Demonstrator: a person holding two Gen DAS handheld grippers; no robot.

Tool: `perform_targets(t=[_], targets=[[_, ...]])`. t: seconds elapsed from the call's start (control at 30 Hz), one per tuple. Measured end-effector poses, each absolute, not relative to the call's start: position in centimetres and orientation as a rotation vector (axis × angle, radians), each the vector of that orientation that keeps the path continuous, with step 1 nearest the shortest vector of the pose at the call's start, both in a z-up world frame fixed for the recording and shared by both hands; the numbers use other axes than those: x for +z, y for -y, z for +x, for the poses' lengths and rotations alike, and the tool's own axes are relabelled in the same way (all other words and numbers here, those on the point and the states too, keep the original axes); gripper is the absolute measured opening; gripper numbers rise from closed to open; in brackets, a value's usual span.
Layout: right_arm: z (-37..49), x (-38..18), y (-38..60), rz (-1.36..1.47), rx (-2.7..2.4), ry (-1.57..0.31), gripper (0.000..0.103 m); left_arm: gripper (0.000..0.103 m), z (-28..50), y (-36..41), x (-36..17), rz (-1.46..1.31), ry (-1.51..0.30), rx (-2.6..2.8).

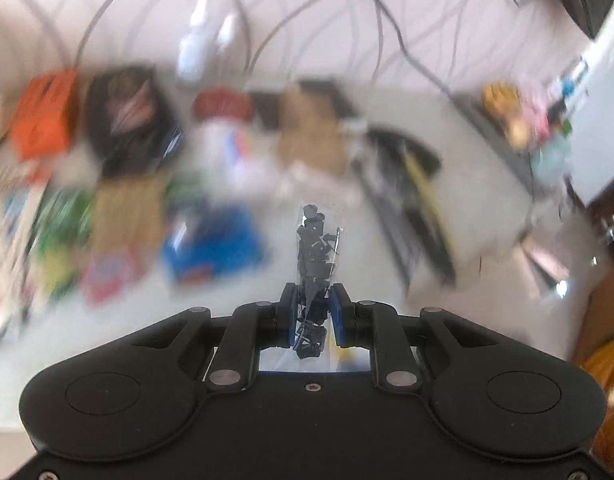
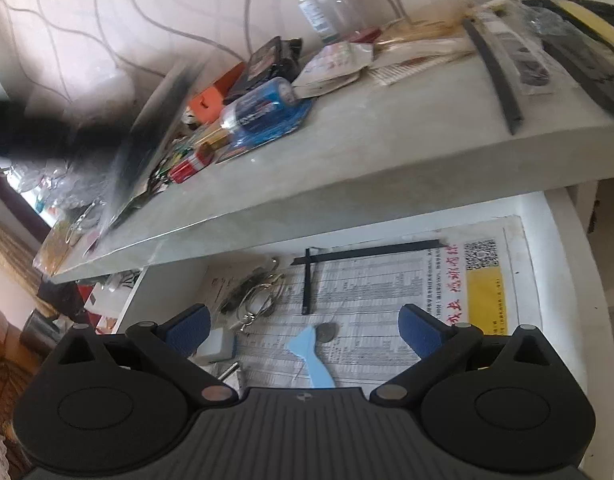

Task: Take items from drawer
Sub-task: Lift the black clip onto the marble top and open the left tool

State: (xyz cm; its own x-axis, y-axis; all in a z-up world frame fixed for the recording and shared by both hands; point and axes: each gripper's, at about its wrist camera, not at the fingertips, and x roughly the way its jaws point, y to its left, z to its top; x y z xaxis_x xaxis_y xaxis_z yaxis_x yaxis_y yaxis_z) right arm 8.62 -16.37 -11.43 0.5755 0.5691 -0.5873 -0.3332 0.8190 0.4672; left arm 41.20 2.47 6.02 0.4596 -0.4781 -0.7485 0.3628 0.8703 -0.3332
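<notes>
1. Plainly, the left claw [image 1: 313,312] was clamped on a small clear bag of black parts [image 1: 316,248], gripped only along its lower part; the rest stood free above the pads, over the cluttered counter [image 1: 339,240]. With the background smeared by motion, a thin plastic film held that lightly could have slid out and dropped among the packets.
2. At about ten o'clock of the bag lay a blue blister pack [image 1: 215,240], and at two o'clock a dark flat sleeve [image 1: 407,200]; setting the bag down carelessly could have landed it on either, or knocked them.
3. The right claw [image 2: 305,330] stood wide apart, holding nothing, over the open drawer [image 2: 547,248].
4. Items left in the drawer: a light blue plastic tool [image 2: 313,360] between the pads, a white block [image 2: 217,346] at nine o'clock of it, and a bunch of key rings [image 2: 259,292] at eleven o'clock.
5. The blue tool lay flat on printed paper [image 2: 371,288]; closing on it could have pinched the sheet too.
</notes>
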Motion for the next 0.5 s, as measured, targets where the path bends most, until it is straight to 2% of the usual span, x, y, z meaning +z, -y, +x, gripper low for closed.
perform_targets(t=[0.23, 0.5], targets=[[8.4, -11.3, 16.4, 0.31, 0.531, -0.781, 0.103, 0.017, 49.9, 6.7, 4.2, -0.295, -1.002, -0.455], [8.6, -11.4, 16.4, 0.312, 0.528, -0.788, 0.103, 0.017, 51.6, 13.0, 1.0, -0.335, -1.123, -0.389]])
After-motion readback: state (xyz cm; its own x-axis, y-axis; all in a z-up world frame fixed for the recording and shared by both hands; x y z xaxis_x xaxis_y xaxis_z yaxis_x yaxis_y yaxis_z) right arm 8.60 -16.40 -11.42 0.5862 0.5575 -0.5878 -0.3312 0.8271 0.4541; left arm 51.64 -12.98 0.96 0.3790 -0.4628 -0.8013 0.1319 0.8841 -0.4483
